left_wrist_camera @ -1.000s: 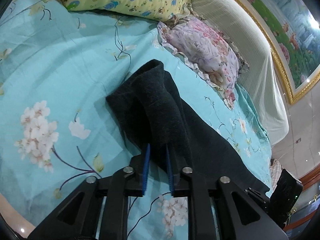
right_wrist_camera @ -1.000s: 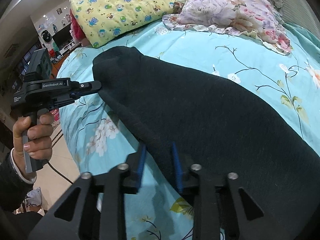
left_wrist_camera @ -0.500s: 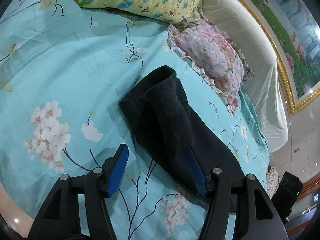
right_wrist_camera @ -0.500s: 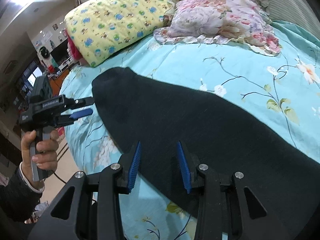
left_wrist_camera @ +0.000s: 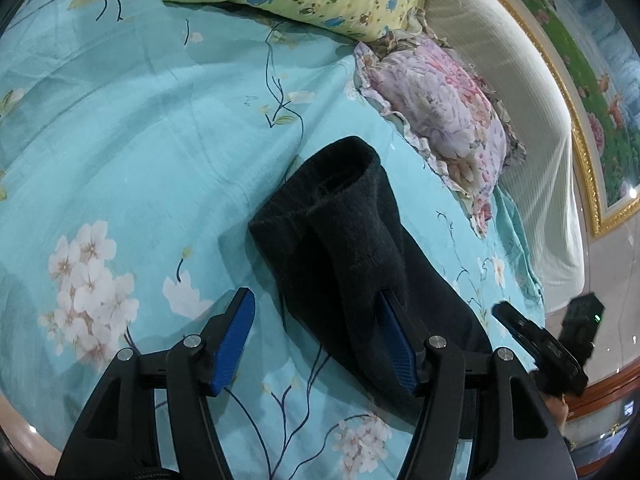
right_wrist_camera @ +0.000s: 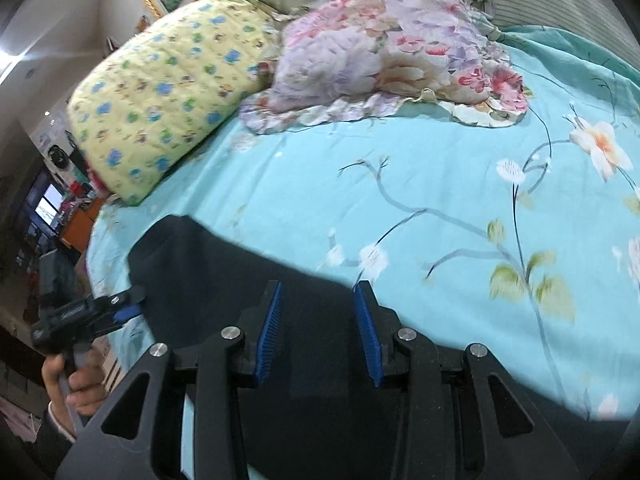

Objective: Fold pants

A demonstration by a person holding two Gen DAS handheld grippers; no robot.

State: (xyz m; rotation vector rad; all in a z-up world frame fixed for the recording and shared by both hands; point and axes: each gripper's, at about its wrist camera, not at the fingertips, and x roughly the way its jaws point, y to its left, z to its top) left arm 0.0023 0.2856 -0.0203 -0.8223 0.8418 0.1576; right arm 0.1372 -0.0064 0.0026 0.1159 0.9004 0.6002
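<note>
The left gripper point(left_wrist_camera: 316, 340) has its blue fingers point(left_wrist_camera: 234, 340) wide apart and holds nothing. One finger is over the sheet and the other sits right at the edge of the black pants point(left_wrist_camera: 352, 248). The right gripper point(right_wrist_camera: 318, 332) also has its fingers point(right_wrist_camera: 269, 328) apart, with nothing between them, and it hangs over the wide dark part of the pants.

The pants lie on the bed, long and dark. At the far end the leg cuffs stand up in a soft lump and one cuff gapes open like a little tube.

What could go wrong? I think the fluffy cloth could bunch up if only the top layer gets pinched, so the fold would come out crooked. The cuff lump might flop over and spoil the neat edge. A finger could also grab the bed sheet point(left_wrist_camera: 140, 152) by mistake, because it is soft and loose right under the pants.

The sheet is light blue with white flowers and thin branches. A yellow pillow point(right_wrist_camera: 168, 88) with little pictures and a pink flowery pillow point(right_wrist_camera: 384, 52) sit at the head of the bed. Behind them is a pale padded headboard point(left_wrist_camera: 516, 96) and a gold-framed picture point(left_wrist_camera: 580, 80) on the wall.
</note>
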